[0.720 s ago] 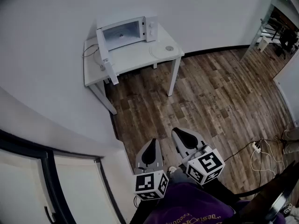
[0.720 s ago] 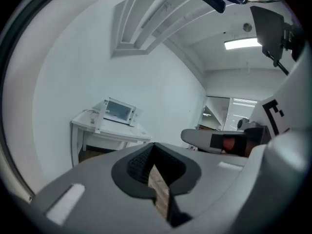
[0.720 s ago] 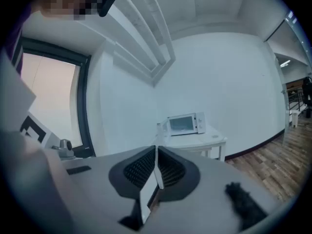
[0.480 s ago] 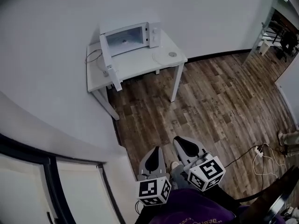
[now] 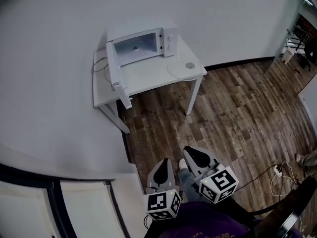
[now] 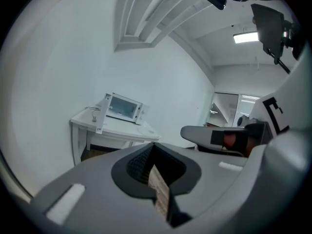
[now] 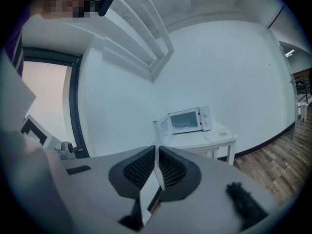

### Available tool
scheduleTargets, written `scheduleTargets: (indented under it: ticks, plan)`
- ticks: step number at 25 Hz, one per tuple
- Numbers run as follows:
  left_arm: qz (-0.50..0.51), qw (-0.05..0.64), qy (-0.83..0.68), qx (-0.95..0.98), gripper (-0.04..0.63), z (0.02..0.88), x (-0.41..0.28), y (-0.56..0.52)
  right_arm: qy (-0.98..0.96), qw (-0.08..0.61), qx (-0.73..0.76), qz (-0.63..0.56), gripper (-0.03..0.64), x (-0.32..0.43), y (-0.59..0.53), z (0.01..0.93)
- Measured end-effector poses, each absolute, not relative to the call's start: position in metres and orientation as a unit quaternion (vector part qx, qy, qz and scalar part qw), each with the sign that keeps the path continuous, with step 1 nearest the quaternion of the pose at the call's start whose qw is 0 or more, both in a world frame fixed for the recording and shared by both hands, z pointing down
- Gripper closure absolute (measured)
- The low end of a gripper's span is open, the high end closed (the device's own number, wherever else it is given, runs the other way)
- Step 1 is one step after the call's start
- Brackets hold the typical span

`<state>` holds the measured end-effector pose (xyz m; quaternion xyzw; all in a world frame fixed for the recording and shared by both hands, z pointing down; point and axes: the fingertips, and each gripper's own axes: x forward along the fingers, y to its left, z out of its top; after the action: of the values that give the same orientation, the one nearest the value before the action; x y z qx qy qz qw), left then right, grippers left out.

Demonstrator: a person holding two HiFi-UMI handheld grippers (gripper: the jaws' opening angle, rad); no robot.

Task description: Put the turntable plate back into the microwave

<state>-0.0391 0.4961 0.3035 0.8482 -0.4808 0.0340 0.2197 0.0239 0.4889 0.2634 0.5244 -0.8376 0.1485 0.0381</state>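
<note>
A white microwave (image 5: pixel 142 43) stands at the back of a small white table (image 5: pixel 138 78) against the wall, its door (image 5: pixel 115 68) swung open to the left. The clear round turntable plate (image 5: pixel 183 67) lies on the table's right end, in front of the microwave's control panel. Both grippers hang low and close to the person, far from the table. My left gripper (image 5: pixel 161 168) is shut with nothing in it, and my right gripper (image 5: pixel 196 156) is shut and empty too. The microwave (image 6: pixel 122 108) shows small in the left gripper view and the microwave (image 7: pixel 187 120) in the right gripper view.
Dark wood floor (image 5: pixel 233 108) stretches between me and the table. A white wall runs behind and to the left of the table. A power strip with cables (image 5: pixel 280 171) lies on the floor at the right. A cord (image 5: pixel 99 63) trails on the table's left end.
The table and microwave have slid a little down and right in the head view and look slightly nearer. Both grippers stay shut in much the same spot.
</note>
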Motion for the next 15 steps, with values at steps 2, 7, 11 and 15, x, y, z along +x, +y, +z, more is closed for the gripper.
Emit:
scheduleTargets:
  ticks: [2, 7, 11, 15]
  plan:
    - [0.037, 0.216, -0.484, 0.847, 0.592, 0.302, -0.03, 0.471, -0.841, 0.038, 0.52, 0.146, 0.603, 0.031, 0.463, 0.262]
    - [0.041, 0.206, -0.496, 0.842, 0.592, 0.29, -0.005, 0.41, -0.847, 0.036, 0.511, 0.141, 0.603, 0.063, 0.403, 0.254]
    - [0.052, 0.204, -0.511, 0.833, 0.591, 0.288, 0.006, 0.368, -0.851, 0.033, 0.502, 0.148, 0.603, 0.083, 0.36, 0.252]
    - [0.043, 0.198, -0.52, 0.83, 0.592, 0.281, 0.025, 0.326, -0.858, 0.028, 0.494, 0.137, 0.603, 0.112, 0.326, 0.241]
